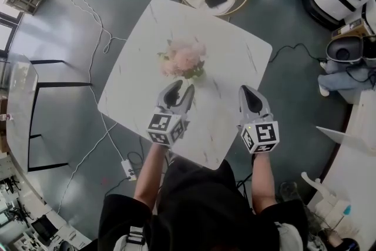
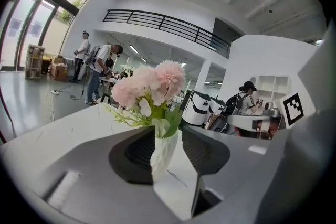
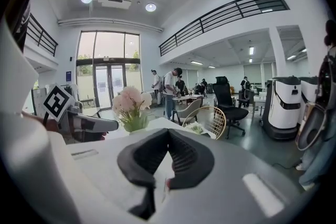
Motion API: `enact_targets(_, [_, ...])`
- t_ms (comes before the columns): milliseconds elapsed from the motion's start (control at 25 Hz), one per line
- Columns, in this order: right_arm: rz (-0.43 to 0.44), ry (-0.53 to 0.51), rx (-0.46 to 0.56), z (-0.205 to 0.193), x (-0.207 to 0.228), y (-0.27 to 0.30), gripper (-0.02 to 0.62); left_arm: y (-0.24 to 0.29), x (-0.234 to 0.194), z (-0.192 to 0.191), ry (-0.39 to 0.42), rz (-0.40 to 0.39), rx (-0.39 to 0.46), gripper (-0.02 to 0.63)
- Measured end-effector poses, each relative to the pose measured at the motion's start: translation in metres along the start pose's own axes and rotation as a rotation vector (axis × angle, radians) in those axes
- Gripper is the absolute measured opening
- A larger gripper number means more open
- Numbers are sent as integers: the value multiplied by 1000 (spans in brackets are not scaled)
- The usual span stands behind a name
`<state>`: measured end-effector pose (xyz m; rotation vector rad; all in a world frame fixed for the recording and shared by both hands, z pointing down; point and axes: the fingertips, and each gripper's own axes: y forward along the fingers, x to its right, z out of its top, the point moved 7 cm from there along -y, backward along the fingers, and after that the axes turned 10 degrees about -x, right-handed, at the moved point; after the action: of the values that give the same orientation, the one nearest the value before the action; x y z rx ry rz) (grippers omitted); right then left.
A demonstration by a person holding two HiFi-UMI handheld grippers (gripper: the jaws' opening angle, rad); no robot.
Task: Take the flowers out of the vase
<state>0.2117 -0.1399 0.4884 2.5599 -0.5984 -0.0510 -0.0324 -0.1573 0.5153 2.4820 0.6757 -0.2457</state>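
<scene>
The flowers (image 1: 183,59) stood in the vase (image 2: 164,152) near the middle of the table (image 1: 235,50), directly ahead of the left gripper (image 1: 181,88) and close to its tips. In the left gripper view, the vase appeared in the gap between the jaws. The jaws stood partly apart, with no pad seen pressing on the vase. The right gripper (image 1: 247,90) hung over the table to the right, apart from the vase, with its jaws together at the tips and nothing between them.

Blooms: pink, rounded, with green leaves. Vase: white, faceted surface. Pads: dark, ribbed. Table: white, faintly veined, with rounded corners.
</scene>
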Motion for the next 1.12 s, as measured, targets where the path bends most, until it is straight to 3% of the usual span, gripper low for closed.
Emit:
enact_targets(200, [7,-3,-11,1,4,13,2,17,-6,-1,-48,-13,-4,323])
enact_targets(480, [-3,-1,-31,-1,14,18,2,40,-12,0,-104,-28,-20,445])
enact_targets(1120, [-28,22,-58,-6,30,35,2,71,-21,14,-116,-61,-13,463])
